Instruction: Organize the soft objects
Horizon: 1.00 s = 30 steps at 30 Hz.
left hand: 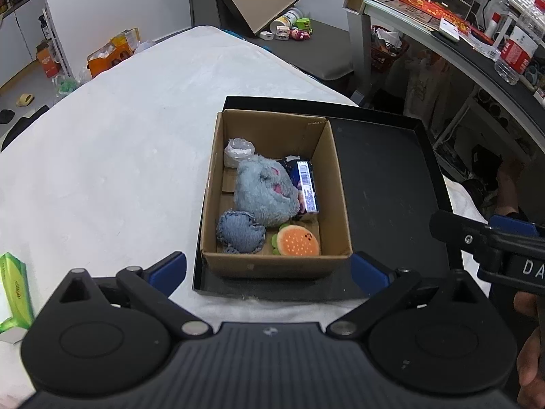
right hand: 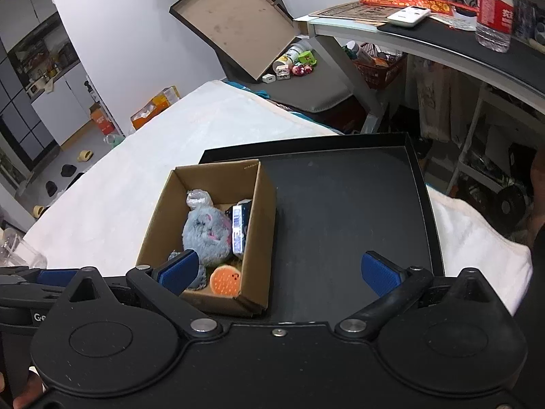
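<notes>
A brown cardboard box (left hand: 337, 184) stands in the left part of a black tray (left hand: 385, 184) on a white-covered table. In the box lie a grey-blue plush toy (left hand: 264, 191), a denim heart (left hand: 240, 233), an orange burger plush (left hand: 298, 240), a blue tissue packet (left hand: 306, 185) and a clear plastic bag (left hand: 238, 151). My left gripper (left hand: 269, 267) is open and empty, just before the box's near wall. My right gripper (right hand: 279, 271) is open and empty, above the tray's near edge; the box (right hand: 259, 225), plush toy (right hand: 204, 228) and burger (right hand: 224, 281) show there too. The right gripper also shows in the left wrist view (left hand: 483, 238).
A green tissue box (left hand: 13, 293) lies on the table (left hand: 119, 156) at the near left. A desk (right hand: 442, 41) with a water bottle (right hand: 494, 6) stands to the right. A large open box lid (right hand: 235, 20) leans behind the table. Clutter lies on the floor at the left.
</notes>
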Available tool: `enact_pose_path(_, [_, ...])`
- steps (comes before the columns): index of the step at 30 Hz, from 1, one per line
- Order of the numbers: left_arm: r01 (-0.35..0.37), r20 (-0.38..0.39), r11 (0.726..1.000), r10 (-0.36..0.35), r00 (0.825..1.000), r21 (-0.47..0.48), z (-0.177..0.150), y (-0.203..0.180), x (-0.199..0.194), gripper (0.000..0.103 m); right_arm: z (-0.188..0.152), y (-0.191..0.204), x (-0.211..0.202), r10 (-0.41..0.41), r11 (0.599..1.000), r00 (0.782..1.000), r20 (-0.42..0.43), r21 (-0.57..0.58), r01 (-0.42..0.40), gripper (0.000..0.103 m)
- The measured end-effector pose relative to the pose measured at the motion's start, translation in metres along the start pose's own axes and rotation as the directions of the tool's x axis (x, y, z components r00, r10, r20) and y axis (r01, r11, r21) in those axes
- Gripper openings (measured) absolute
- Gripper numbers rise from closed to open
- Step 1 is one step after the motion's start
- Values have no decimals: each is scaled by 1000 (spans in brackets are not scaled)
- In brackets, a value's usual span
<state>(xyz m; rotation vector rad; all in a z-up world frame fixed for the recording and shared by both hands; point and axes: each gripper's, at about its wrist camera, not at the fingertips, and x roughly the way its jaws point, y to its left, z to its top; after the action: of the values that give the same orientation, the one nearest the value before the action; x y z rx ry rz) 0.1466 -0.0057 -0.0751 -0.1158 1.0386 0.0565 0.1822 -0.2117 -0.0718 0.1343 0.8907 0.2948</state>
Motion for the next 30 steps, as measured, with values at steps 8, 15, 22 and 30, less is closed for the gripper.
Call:
enact_pose_path(8, [4,0,1000,-4,1000,26,-8,-3,-21,102,-10,-3,-19,-27,999,1000,1,28,27,103])
enact_pose_path(15, [1,23,999,-2,1000,43,-16,-5,-40,102,-19,-1,-37,-59,998,998,23,18,59,103])
enact_pose_path(22, [0,54,999,-2,999,51,-22,-7,-61,102,-22,0,-60,-64,998,996,60,19,63,103])
enact_pose_path(30, [7,83,998,-12,996,56,-33,-6,-83,102,-29,1,-83,-66,998,994,84,21,65,103])
